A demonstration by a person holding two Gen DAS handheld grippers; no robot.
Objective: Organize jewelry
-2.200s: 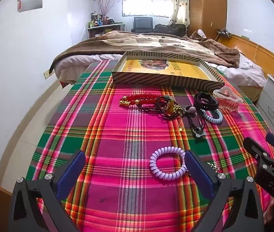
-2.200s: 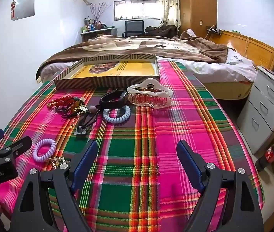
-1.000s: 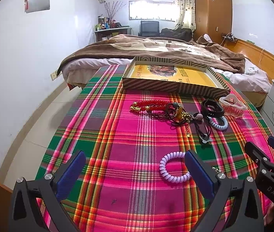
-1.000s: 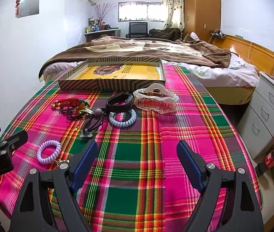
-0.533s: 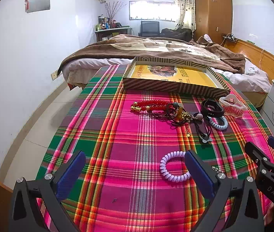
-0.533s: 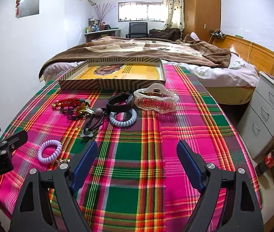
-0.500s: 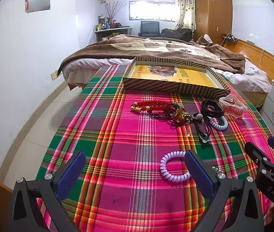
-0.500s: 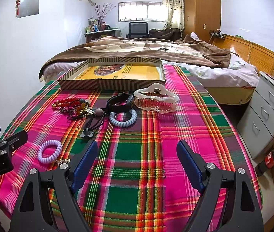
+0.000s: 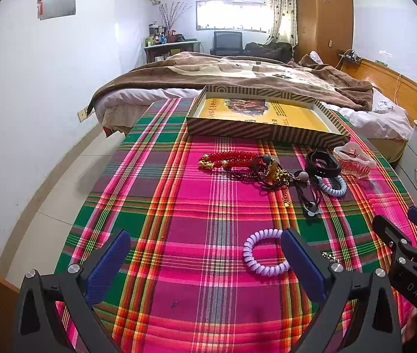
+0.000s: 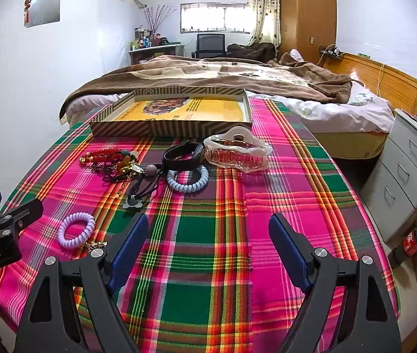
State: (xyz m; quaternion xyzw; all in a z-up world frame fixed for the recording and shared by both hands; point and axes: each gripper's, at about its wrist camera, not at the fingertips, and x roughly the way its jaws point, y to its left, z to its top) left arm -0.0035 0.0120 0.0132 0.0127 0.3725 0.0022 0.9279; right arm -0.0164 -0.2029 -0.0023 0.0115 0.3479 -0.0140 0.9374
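Note:
Jewelry lies on a plaid tablecloth (image 9: 208, 206). A red bead bracelet (image 9: 226, 158), a dark tangle of cords and gold chains (image 9: 273, 173), a black band (image 9: 323, 163), a blue coil tie (image 9: 333, 186), a clear hair claw (image 9: 352, 161) and a purple coil tie (image 9: 264, 254) show in the left wrist view. A striped shallow box (image 9: 264, 117) stands behind them. My left gripper (image 9: 205, 253) is open and empty, near the purple coil. My right gripper (image 10: 208, 232) is open and empty, in front of the blue coil tie (image 10: 188, 182) and the hair claw (image 10: 238, 153).
A bed with a brown blanket (image 9: 238, 73) stands beyond the table. A grey drawer unit (image 10: 408, 176) and a cola bottle (image 10: 414, 238) are at the right. The floor drops off at the table's left edge (image 9: 91, 182). A small gold chain (image 10: 93, 245) lies by the purple coil.
Both grippers pulled back and rose slightly after the earliest frames, so the jewelry looks a little farther away. Nothing changed in the last second; both stay open.

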